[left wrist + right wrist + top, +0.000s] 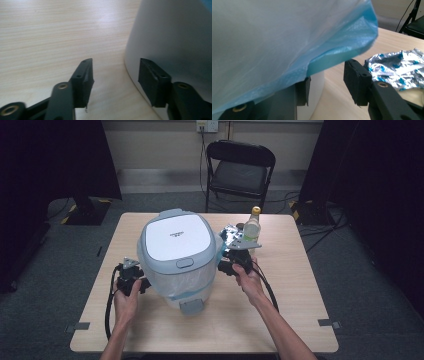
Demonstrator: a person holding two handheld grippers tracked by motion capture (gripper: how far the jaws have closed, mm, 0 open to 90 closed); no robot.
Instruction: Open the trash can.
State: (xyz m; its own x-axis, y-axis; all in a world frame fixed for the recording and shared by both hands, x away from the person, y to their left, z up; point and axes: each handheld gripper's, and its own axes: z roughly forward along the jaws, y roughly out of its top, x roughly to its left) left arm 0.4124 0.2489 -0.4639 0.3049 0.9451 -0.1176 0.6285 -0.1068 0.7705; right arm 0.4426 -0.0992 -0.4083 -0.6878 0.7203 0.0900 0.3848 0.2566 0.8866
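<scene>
A white pedal bin (175,255) with a shut grey-blue lid stands in the middle of the table, lined with a pale blue plastic bag (287,45). My left gripper (132,272) is at the bin's left side. Its jaws (115,80) are open over bare wood, and the right one sits close to the bin's white wall (175,37). My right gripper (231,251) is at the bin's right side, open (329,86). Its left jaw is tucked under the bag's overhanging edge, against the bin. Nothing is held.
A crumpled silver-and-blue foil wrapper (397,67) lies on the table just past the right gripper. A clear bottle with a yellow cap (252,226) stands beside it. The bin's pedal (191,306) faces the table's (300,310) near edge. A black folding chair (240,170) stands behind.
</scene>
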